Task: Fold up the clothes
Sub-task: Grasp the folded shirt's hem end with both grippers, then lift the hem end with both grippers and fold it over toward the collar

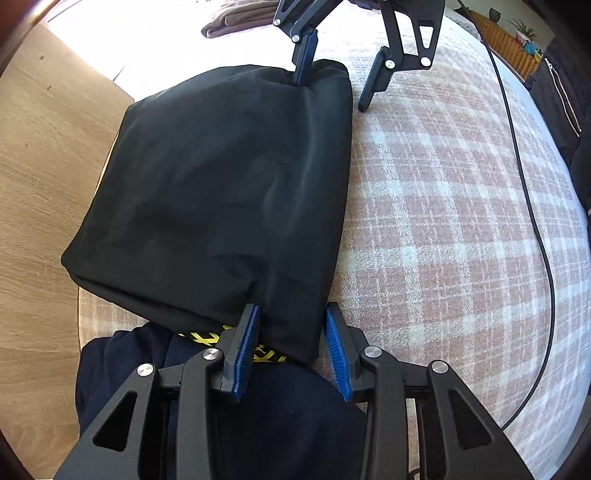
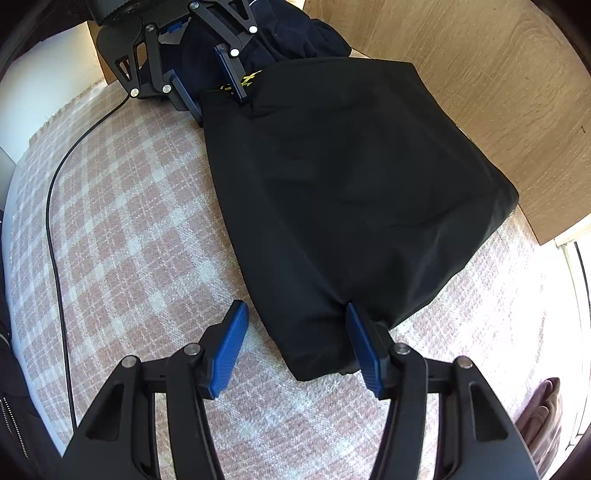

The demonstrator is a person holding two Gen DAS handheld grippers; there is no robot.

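A black garment (image 1: 229, 184), folded into a thick rectangle, lies on the pink plaid blanket (image 1: 443, 229) near its edge. My left gripper (image 1: 292, 310) straddles its near corner. One pad (image 1: 248, 332) touches the cloth and the other pad stands just off the edge, so the jaws are open. At the opposite end my right gripper (image 2: 294, 308) is open around the other corner (image 2: 314, 343). Its right finger (image 2: 360, 339) presses into the fabric, while its left finger (image 2: 229, 343) stands apart on the blanket (image 2: 129, 221). Each gripper also shows far off in the other view: right gripper (image 1: 330, 96), left gripper (image 2: 221, 109).
A navy garment with yellow print (image 1: 266, 391) lies under my left gripper. A brown garment (image 1: 229, 22) sits at the blanket's far end. A black cable (image 1: 532, 206) crosses the blanket. Wooden floor (image 1: 44, 155) shows beyond the edge, and a dark zipped jacket (image 1: 565, 96) is at the right.
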